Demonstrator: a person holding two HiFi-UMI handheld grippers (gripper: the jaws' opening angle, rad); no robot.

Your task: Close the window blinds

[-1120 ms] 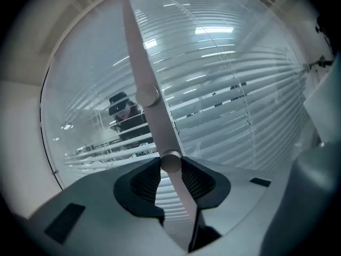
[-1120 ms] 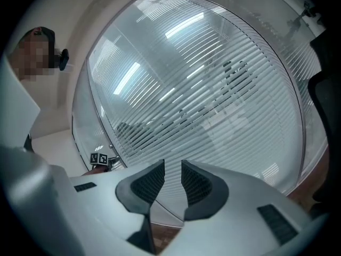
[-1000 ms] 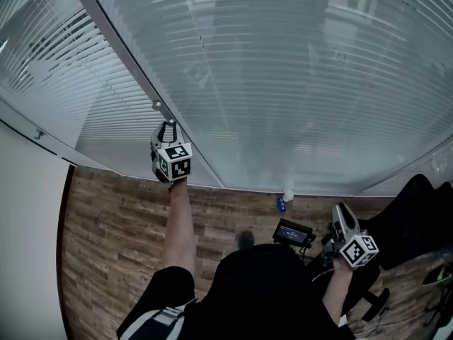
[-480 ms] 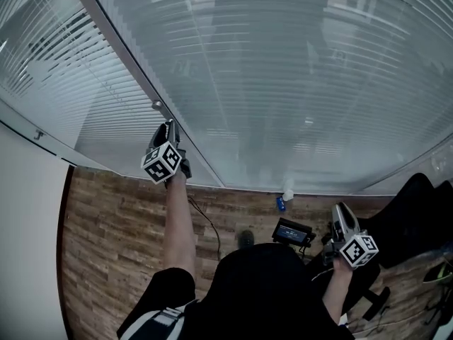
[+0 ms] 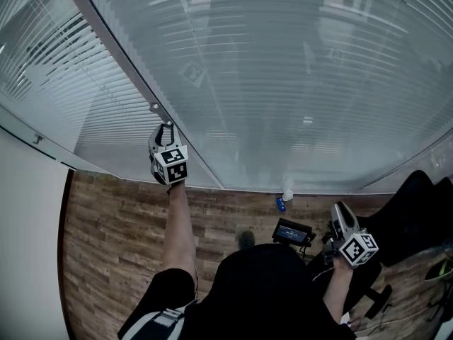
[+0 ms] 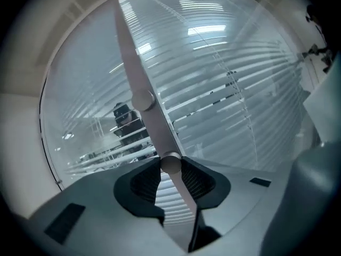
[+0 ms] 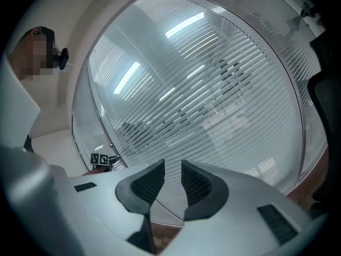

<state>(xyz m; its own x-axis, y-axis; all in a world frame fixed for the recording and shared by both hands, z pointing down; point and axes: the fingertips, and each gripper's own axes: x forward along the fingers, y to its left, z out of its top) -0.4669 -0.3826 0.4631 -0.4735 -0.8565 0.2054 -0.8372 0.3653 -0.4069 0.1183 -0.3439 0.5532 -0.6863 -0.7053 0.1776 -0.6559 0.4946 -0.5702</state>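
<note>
White slatted blinds [image 5: 283, 83] cover the large pane, and a second set [image 5: 49, 69] hangs left of the grey frame post [image 6: 136, 63]. My left gripper [image 5: 165, 127] is raised to that post. Its jaws have just been closing and the pads press on a small round knob [image 6: 170, 163] between them. A second knob [image 6: 143, 99] sits higher on the post. My right gripper [image 5: 340, 211] hangs low at the right. In the right gripper view my right gripper [image 7: 171, 176] has its jaws a little apart with nothing between them.
Wood-plank floor [image 5: 106, 218] lies under the window. A black device [image 5: 292, 232] and a small blue item [image 5: 281, 204] sit by the sill. A black chair [image 5: 414, 204] stands at the right, and a white wall [image 5: 28, 246] bounds the left.
The left gripper's marker cube was rolled to one side half a second ago and is back upright now, still at the post. The right gripper has not moved.
</note>
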